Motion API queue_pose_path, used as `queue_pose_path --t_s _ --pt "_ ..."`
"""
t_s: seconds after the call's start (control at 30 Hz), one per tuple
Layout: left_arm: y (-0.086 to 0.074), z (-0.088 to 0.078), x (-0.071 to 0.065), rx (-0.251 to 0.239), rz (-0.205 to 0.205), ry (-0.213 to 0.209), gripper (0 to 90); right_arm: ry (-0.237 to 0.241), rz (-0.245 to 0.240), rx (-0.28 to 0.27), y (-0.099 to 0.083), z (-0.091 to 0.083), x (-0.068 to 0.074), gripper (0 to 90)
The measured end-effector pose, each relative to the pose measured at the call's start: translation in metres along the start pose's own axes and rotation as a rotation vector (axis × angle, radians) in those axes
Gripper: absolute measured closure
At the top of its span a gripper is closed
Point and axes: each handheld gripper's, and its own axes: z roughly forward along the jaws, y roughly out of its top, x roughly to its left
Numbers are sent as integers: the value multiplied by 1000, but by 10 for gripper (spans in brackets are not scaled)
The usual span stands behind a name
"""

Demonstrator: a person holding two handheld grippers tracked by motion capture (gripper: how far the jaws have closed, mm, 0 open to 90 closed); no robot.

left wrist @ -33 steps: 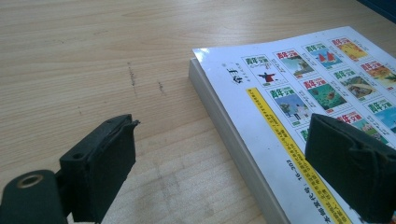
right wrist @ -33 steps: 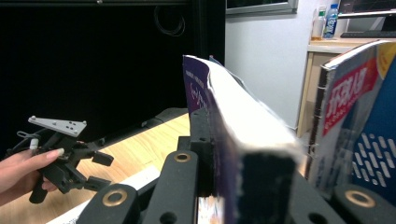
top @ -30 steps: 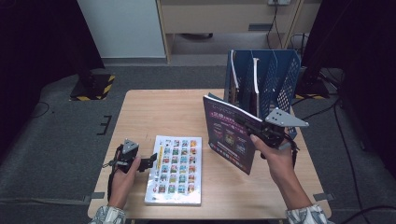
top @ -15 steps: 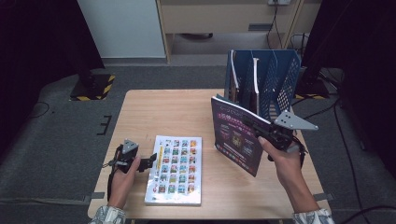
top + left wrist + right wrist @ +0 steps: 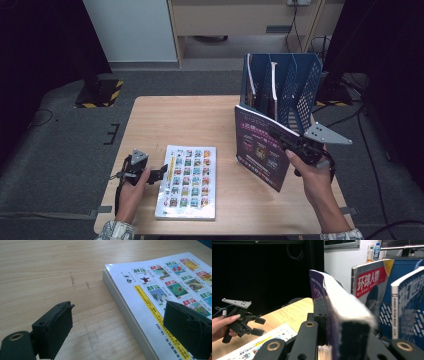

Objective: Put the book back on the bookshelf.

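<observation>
Your right gripper (image 5: 287, 142) has its jaws clenched on a purple-covered book (image 5: 260, 147), holding it upright above the right half of the wooden surface (image 5: 190, 120), just in front of the blue file rack (image 5: 300, 85). In the right gripper view the book's pale page edges (image 5: 347, 305) sit squarely between the two jaws, so near the lens that they blur, and you cannot read the purple cover from there. From above, the cover's print is too small to make out, and your hand (image 5: 312, 172) hides the gripper's grip.

The rack stands at the far right corner of the surface. It holds at least two upright magazines: one with a red title band (image 5: 370, 277) and one with a blue cover (image 5: 409, 302), the latter cut off at the picture's right edge. Which slot each occupies is hard to tell.

Your left gripper (image 5: 160, 172) rests low at the near left, jaws released and wide apart, nothing between them. One jaw overlaps the edge of a thick white book (image 5: 189, 182) lying flat, its cover a grid of small pictures; whether that jaw touches the cover cannot be told. The book's near end is cut off in the left gripper view.
</observation>
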Motion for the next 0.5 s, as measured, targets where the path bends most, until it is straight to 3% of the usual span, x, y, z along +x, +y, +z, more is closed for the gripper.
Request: queue_pose_path --t_s 0.5 --pt "-1 1 0 5 3 1 80 -42 10 -22 1 -25 -11 840"
